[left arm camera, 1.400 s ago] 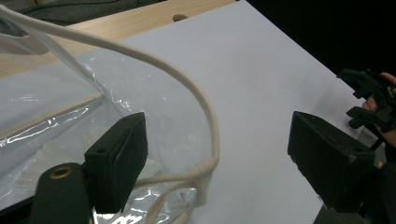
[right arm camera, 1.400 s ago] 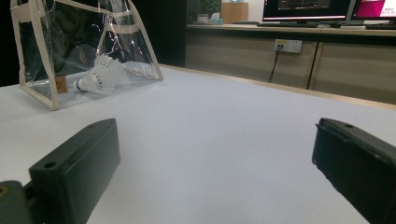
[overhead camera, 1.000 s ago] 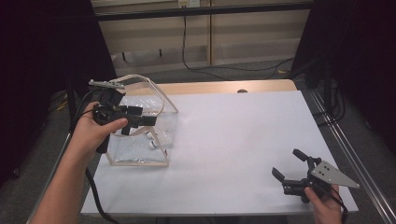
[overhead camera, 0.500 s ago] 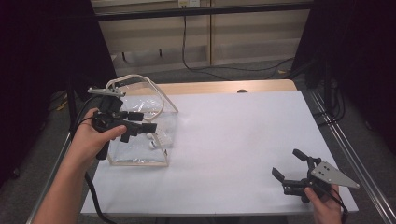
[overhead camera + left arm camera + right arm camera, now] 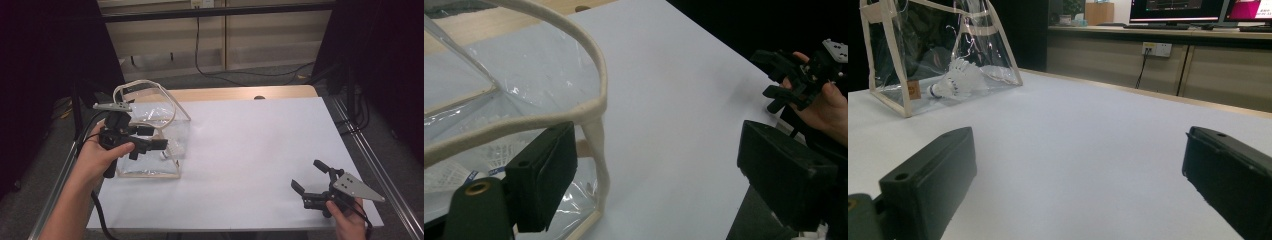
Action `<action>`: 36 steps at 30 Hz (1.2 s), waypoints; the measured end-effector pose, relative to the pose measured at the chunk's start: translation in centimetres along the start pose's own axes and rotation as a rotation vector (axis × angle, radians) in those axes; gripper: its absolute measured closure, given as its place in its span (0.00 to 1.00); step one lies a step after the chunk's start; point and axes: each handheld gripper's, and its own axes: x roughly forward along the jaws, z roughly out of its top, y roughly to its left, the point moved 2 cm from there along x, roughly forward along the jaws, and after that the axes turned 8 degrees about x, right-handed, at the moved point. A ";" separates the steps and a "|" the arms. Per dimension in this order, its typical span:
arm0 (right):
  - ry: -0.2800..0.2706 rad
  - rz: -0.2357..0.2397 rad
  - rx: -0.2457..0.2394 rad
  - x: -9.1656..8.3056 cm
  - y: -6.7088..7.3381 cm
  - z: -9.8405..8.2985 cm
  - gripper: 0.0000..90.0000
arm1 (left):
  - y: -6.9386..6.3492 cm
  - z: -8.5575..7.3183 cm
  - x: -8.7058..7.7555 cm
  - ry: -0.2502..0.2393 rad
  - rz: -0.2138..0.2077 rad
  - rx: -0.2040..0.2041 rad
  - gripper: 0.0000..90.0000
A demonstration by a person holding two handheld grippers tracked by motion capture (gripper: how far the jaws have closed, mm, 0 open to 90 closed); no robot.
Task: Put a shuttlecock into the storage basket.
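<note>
— White tabletop (image 5: 260,150), dark room around it. Where was the bag?

— Clear bag (image 5: 150,135) stood at the table's left end, a shuttlecock (image 5: 950,82) lying inside on its floor. Its cream handle (image 5: 596,95) looped just above the left gripper (image 5: 145,145), whose jaws gaped wide with nothing between them, one jaw beside the handle's drop.

— And the other?

— Right gripper (image 5: 312,182) sat well apart from the bag, jaws spread, empty. So the left hand was far nearer the bag.
</note>
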 end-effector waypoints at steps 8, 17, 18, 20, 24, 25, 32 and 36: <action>0.000 0.001 -0.001 0.0 0.0 0.0 0.01 | -0.3 -0.8 0.6 -0.011 -0.010 0.021 0.17; -0.001 0.003 -0.001 0.0 0.1 0.0 0.01 | -0.4 -1.9 1.3 -0.027 -0.025 0.037 0.14; 0.000 0.002 -0.002 0.0 0.0 0.0 0.01 | -0.5 -2.0 1.4 -0.028 -0.024 0.041 0.14; 0.000 0.001 -0.002 0.0 0.0 0.0 0.01 | -0.5 -2.2 1.6 -0.023 -0.021 0.047 0.13; 0.001 0.002 -0.002 0.0 0.0 0.0 0.01 | -0.6 -2.5 2.1 -0.024 -0.015 0.055 0.12; 0.001 0.002 -0.002 0.0 0.0 0.0 0.01 | -0.6 -2.6 2.2 -0.024 -0.011 0.055 0.12; -0.002 0.002 -0.001 0.0 0.0 0.0 0.01 | -0.7 -3.0 2.8 -0.025 -0.001 0.066 0.09; 0.000 0.004 0.001 0.0 0.1 0.0 0.01 | -0.7 -3.4 3.2 -0.023 0.001 0.062 0.09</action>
